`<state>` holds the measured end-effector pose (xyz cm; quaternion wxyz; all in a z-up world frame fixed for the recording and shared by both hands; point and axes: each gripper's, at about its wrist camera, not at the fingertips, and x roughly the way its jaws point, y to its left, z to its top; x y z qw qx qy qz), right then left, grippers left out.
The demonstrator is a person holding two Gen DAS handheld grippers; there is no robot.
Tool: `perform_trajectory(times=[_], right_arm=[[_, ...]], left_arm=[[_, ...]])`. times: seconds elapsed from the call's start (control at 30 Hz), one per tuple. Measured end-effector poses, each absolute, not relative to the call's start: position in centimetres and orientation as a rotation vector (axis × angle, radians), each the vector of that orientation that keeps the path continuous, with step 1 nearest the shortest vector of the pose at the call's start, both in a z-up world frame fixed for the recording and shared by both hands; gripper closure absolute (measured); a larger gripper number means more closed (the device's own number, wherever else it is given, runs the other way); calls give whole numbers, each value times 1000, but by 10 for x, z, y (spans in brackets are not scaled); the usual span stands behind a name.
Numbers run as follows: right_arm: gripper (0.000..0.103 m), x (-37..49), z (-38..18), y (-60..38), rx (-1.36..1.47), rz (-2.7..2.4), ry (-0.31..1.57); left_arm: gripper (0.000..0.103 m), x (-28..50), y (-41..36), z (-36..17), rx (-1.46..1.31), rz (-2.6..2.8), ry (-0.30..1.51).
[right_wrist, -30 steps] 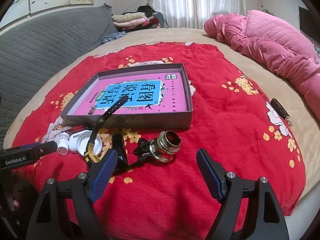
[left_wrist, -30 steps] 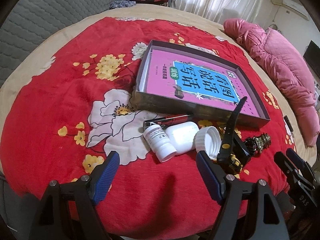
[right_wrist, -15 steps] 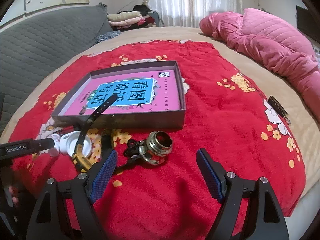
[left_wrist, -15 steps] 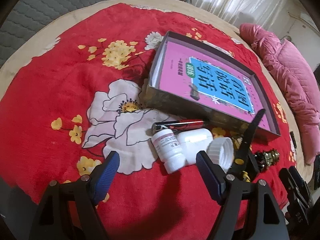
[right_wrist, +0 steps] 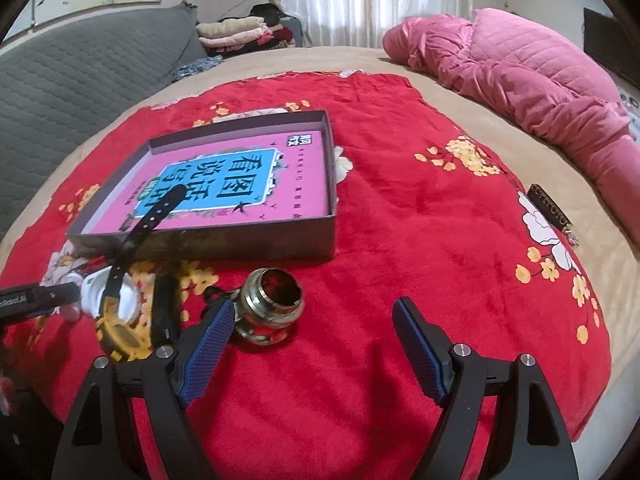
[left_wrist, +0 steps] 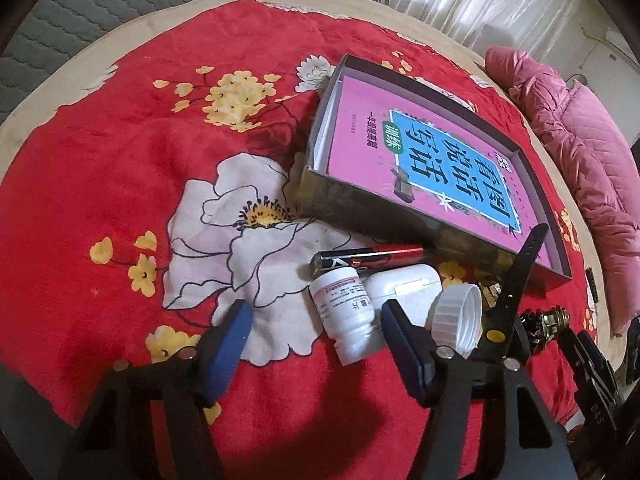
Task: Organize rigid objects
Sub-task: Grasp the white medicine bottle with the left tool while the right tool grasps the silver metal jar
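Between the blue-padded fingers of the left gripper, the jaws stood wide apart and held nothing. A small white pill bottle lay on its side in the gap, toward the 1 o'clock side, touching neither pad. At 2 o'clock from the bottle, a white earbud case lay against it, and a ribbed white cap rested just beside the case, partly behind the other finger. A red and black pen-like tube lay at 12 o'clock from the bottle, between it and the near wall of the shallow grey box. A pink book with a blue title panel lay flat inside that box. A black and yellow wristwatch sat at 3 o'clock from the cap, its strap raised over the box wall. The right gripper also had its jaws wide apart and empty. A metal ring-shaped fitting stood on the red floral blanket just beside that gripper's 9 o'clock pad, near the fingertip; whether it touched could not be told. The watch lay at 9 o'clock from the fitting. The box lay at 11 o'clock, and a pink quilt was bunched at 1 o'clock, well apart.
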<state>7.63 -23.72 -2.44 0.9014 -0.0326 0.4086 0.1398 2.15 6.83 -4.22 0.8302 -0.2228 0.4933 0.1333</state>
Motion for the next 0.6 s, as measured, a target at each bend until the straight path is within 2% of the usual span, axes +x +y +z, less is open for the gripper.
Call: perform_trajectory(times=[0.13, 0.27, 0.33, 0.6], right_arm=[[24, 80, -29, -238, -36, 328, 862], [45, 84, -32, -235, -17, 366, 871], [51, 86, -35, -234, -5, 386, 878], [63, 88, -38, -225, 10, 435, 878]], left_arm=[[44, 22, 68, -42, -467, 276, 1039], [49, 24, 67, -42, -459, 265, 1027], [50, 24, 67, -43, -462, 261, 1024], [51, 23, 72, -46, -491, 250, 1013]])
